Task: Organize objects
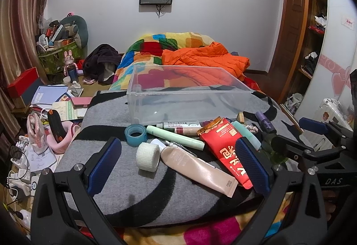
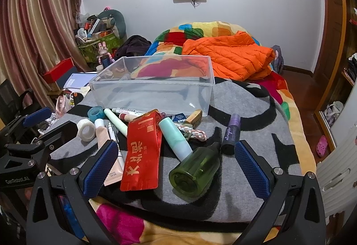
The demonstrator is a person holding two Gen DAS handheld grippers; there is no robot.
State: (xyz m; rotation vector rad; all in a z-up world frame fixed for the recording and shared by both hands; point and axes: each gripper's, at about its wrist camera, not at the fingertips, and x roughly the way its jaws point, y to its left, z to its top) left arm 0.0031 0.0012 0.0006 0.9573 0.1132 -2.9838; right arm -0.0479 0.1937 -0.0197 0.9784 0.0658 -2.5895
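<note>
A clear plastic bin [image 1: 185, 100] [image 2: 154, 88] stands empty on a grey and black blanket [image 1: 133, 180] [image 2: 245, 133]. In front of it lie a red packet [image 1: 227, 146] [image 2: 142, 153], a beige tube [image 1: 198, 169] [image 2: 107, 144], a white tape roll [image 1: 148, 155] [image 2: 86, 130], a blue tape roll [image 1: 136, 134] [image 2: 96, 113], a pale green tube [image 1: 176, 136] [image 2: 116, 121], a teal bottle [image 2: 176, 138], a green bottle [image 2: 196, 169] and a purple spray [image 2: 232, 133]. My left gripper [image 1: 180, 164] is open and empty over the white roll and beige tube. My right gripper [image 2: 176, 167] is open and empty around the red packet and green bottle.
An orange jacket [image 1: 205, 59] [image 2: 232, 55] and a colourful quilt [image 1: 154, 48] lie behind the bin. Papers, books and a red box [image 1: 22, 84] clutter the floor on the left. A wardrobe [image 1: 312, 33] stands to the right. The blanket's front edge is just below my fingers.
</note>
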